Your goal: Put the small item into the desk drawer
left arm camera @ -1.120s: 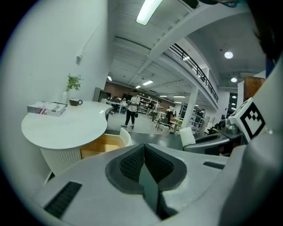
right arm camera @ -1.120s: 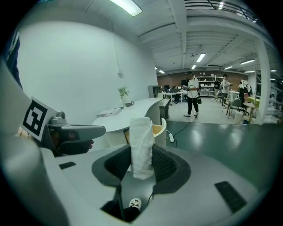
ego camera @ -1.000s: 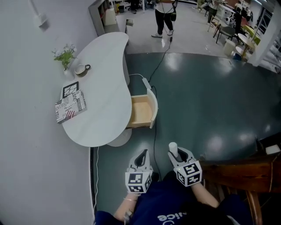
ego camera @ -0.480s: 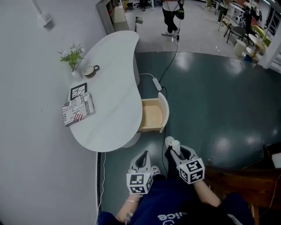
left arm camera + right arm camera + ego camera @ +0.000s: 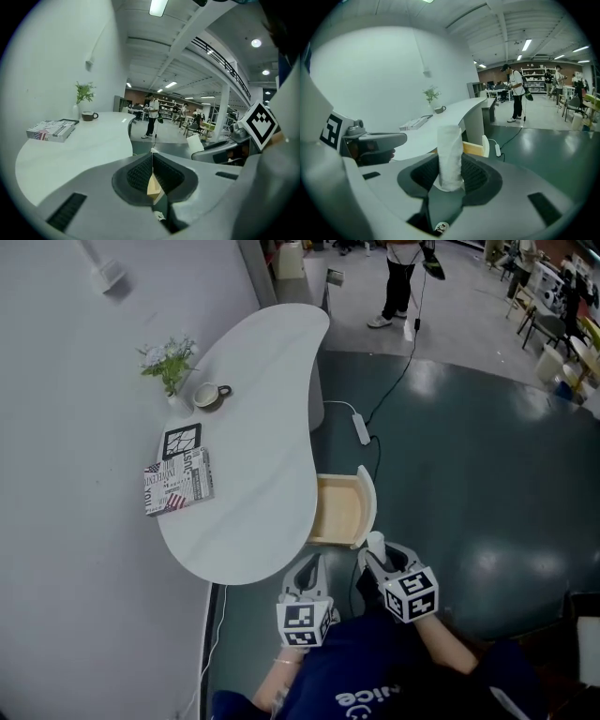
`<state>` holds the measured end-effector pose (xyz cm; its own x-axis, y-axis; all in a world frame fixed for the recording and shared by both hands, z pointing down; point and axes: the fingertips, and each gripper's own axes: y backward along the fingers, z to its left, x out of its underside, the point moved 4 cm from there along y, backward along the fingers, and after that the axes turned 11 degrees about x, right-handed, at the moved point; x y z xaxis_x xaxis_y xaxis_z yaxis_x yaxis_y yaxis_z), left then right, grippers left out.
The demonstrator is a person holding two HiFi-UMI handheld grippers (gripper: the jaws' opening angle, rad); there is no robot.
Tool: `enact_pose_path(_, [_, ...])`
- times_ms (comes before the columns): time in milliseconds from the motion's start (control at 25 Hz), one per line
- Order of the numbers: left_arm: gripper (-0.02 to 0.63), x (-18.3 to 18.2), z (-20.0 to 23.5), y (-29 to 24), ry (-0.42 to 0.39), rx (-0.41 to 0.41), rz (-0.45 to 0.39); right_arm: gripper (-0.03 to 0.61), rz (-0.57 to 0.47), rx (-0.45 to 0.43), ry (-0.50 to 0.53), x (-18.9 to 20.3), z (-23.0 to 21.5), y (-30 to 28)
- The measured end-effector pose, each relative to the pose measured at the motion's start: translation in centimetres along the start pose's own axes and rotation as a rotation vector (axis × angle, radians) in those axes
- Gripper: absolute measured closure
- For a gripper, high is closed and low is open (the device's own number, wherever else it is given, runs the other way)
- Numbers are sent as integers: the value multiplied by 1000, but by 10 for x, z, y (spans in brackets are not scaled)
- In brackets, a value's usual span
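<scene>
The right hand-held gripper (image 5: pixel 450 177) was clamped on a small white cylinder (image 5: pixel 450 154) with a soft, fibrous surface like rolled paper. The cylinder stood upright between the dark ribbed pads and rose well above them. In the head view it was near the front of the open drawer (image 5: pixel 339 510) but not inside it. The drawer was a shallow box of pale bare wood with a rounded white front panel, pulled out from the side of the smooth white kidney-shaped counter (image 5: pixel 262 418). Beside the right one, the left hand-held gripper (image 5: pixel 152 171) had its matte grey jaws pressed together with nothing between them. On the counter lay a printed rectangular book (image 5: pixel 178 481), a round cup (image 5: pixel 208 395) and a small leafy plant (image 5: pixel 169 360). The floor (image 5: pixel 469 474) was dark, glossy teal.
</scene>
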<state>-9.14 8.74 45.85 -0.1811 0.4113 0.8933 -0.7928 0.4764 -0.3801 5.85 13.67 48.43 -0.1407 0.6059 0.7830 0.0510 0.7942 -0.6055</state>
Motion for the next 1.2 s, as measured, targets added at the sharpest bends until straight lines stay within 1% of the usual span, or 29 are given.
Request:
enact_pose_path(240, [607, -18, 4, -35, 15, -66, 4, 431, 10, -71, 16, -29, -28, -27])
enact_pose_path(440, [607, -25, 7, -61, 38, -130, 10, 430, 11, -127, 30, -51, -55, -53])
enact_pose_path(640, [607, -32, 6, -87, 66, -195, -7, 430, 68, -224, 46, -62, -72, -78])
enact_pose_path(800, [607, -36, 5, -98, 82, -229, -4, 430, 105, -253, 82, -69, -74, -94])
enact_pose_path(960, [607, -35, 11, -103, 99, -259, 14, 430, 152, -268, 90, -76, -68, -114])
enact_pose_path(1200, [607, -36, 31, -109, 115, -272, 39, 430, 224, -278, 118, -78, -52, -142])
